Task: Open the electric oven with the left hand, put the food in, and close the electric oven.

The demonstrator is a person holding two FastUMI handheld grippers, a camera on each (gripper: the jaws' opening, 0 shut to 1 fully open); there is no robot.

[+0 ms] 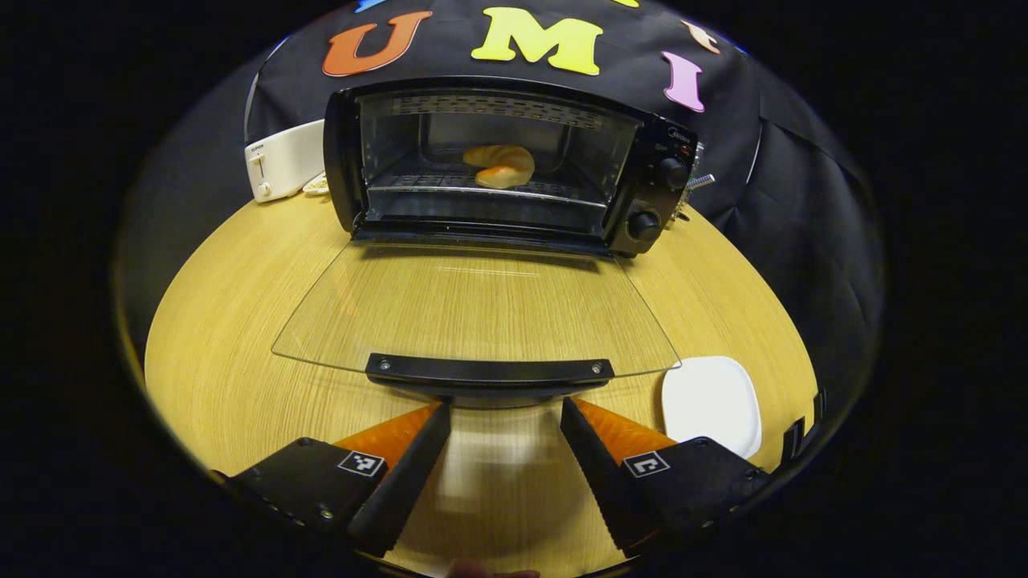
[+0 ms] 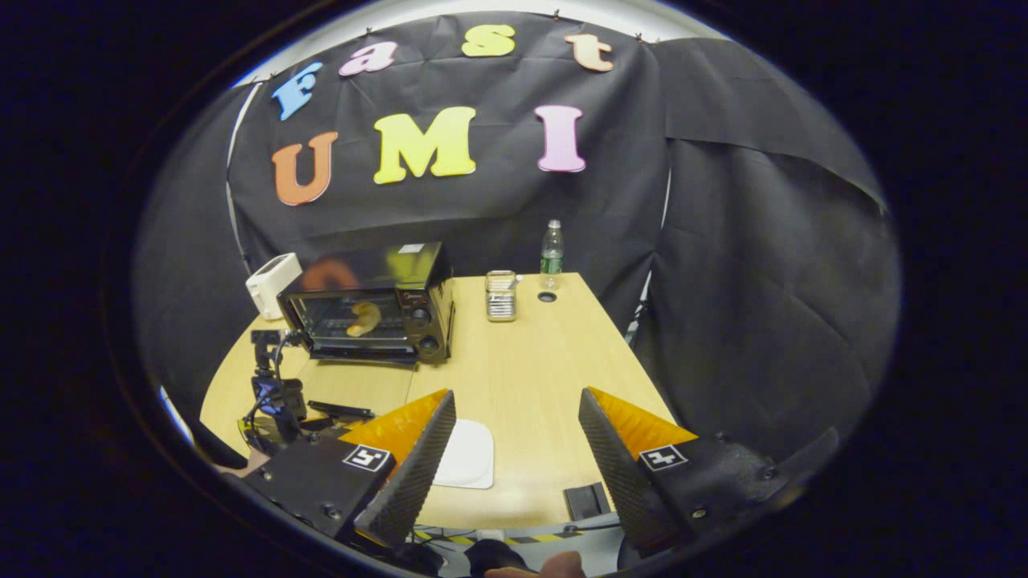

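The black electric oven (image 1: 514, 160) stands at the back of the wooden table (image 1: 241, 305) with its glass door (image 1: 482, 309) folded down flat. A golden croissant (image 1: 499, 165) lies on the rack inside. My left gripper (image 1: 504, 413) is open, its fingertips just short of the door's black handle (image 1: 488, 371), nothing between them. In the right gripper view, my right gripper (image 2: 516, 405) hangs open and high above the table's front, far from the oven (image 2: 365, 309) and the croissant (image 2: 363, 318). The left gripper (image 2: 277, 401) shows there in front of the open door.
A white plate (image 1: 713, 401) lies at the table's front right, seen as the plate (image 2: 467, 454) under my right gripper. A white toaster (image 1: 283, 159) stands left of the oven. A metal holder (image 2: 500, 295) and a bottle (image 2: 551, 253) stand at the back right.
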